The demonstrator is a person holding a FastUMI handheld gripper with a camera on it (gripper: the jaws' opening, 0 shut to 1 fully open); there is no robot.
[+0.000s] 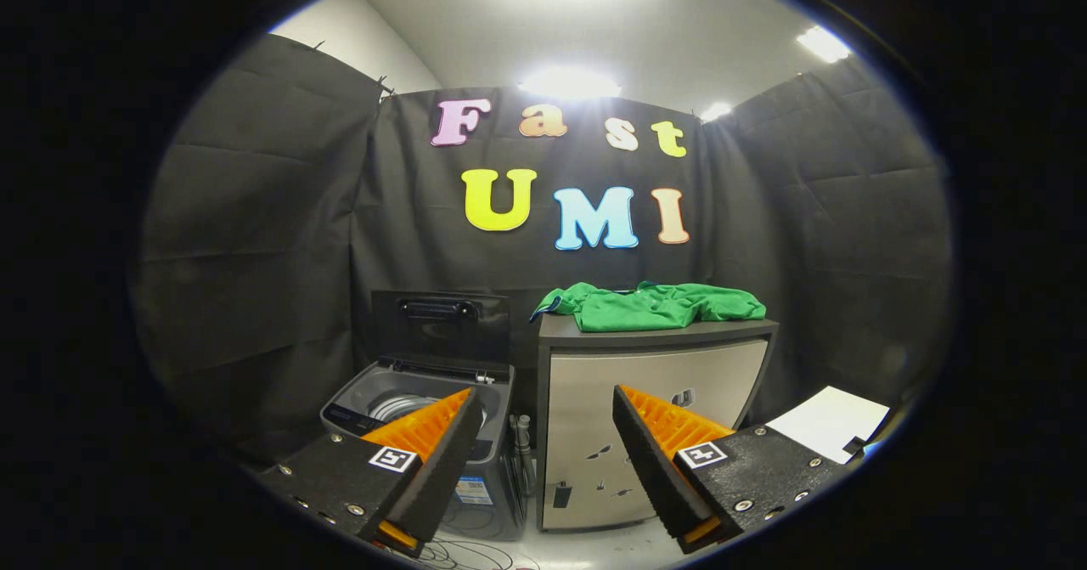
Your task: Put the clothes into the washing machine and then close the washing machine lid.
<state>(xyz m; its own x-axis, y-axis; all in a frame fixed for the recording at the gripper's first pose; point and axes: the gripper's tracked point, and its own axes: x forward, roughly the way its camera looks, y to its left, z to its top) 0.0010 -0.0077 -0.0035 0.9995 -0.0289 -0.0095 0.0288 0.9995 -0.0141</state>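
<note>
A crumpled green cloth garment (652, 307) lies across the top of the grey metal-fronted cabinet (654, 434), reaching its left edge. It looks light and limp, so pinching a raised fold probably works best. The gripper (543, 447) is spread, empty. The small grey washing machine (425, 434) stands beside the cabinet, its dark lid (440, 325) up.

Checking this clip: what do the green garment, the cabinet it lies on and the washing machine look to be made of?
Green garment: soft knit-looking fabric, matte, rumpled into folds. Cabinet: dark matte top, likely laminate or wood; pale front with a dull sheen, possibly metal. Washing machine: grey body probably moulded plastic, lid raised, drum inside shiny like steel. The gripper is open, fingers apart and short of all three.
</note>
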